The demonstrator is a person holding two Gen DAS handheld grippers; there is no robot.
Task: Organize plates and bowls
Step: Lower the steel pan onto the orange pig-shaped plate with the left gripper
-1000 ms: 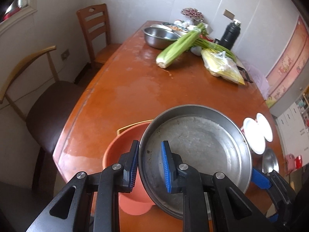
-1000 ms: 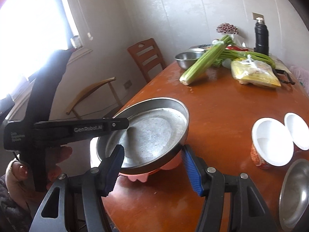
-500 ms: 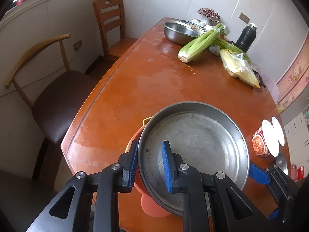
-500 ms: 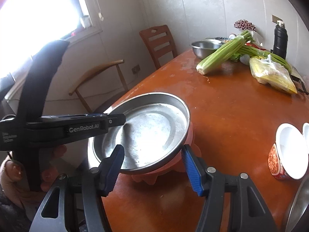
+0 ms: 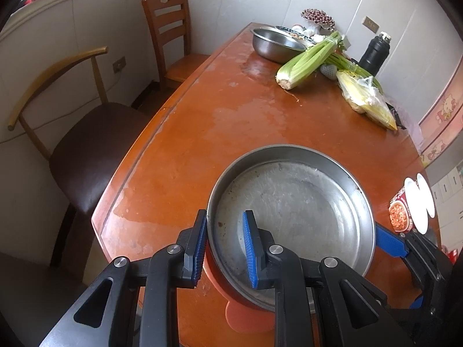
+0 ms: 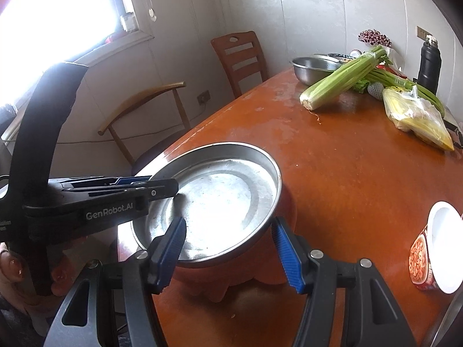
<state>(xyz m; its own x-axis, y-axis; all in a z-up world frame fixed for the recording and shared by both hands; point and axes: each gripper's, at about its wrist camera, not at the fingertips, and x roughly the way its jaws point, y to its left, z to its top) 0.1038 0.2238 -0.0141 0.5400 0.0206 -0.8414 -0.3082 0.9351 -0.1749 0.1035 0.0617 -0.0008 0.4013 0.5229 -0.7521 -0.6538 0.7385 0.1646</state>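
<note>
The left gripper [image 5: 224, 247] pinches the near rim of a shallow steel pan [image 5: 292, 211], one blue pad outside the wall and one inside, the jaws pressed close on the thin metal. The pan sits on top of an orange bowl [image 6: 260, 274], which shows only as a wall and scalloped foot under the pan's edge; whether the pan rests fully down in it cannot be told. Both are at the near end of the bench [image 5: 231, 121], at about 6 o'clock in the left wrist view.

The right gripper [image 6: 228, 253] has its jaws spread to either side of the pan's near edge. One pad lies over the inside of the pan at 7 o'clock, the other just beside the outer rim at 5 o'clock, and neither clearly presses on the metal. From this side the left gripper reaches in from 9 o'clock, with a person's fingers [image 6: 11, 269] below it.

Farther up the bench, around 1 o'clock, lie a steel basin [image 5: 275, 44], a celery bunch [image 5: 309, 60], a yellow bag [image 5: 367, 101] and a black flask [image 5: 376, 53]. A noodle cup [image 6: 434, 248] lies tipped at 3 o'clock.
</note>
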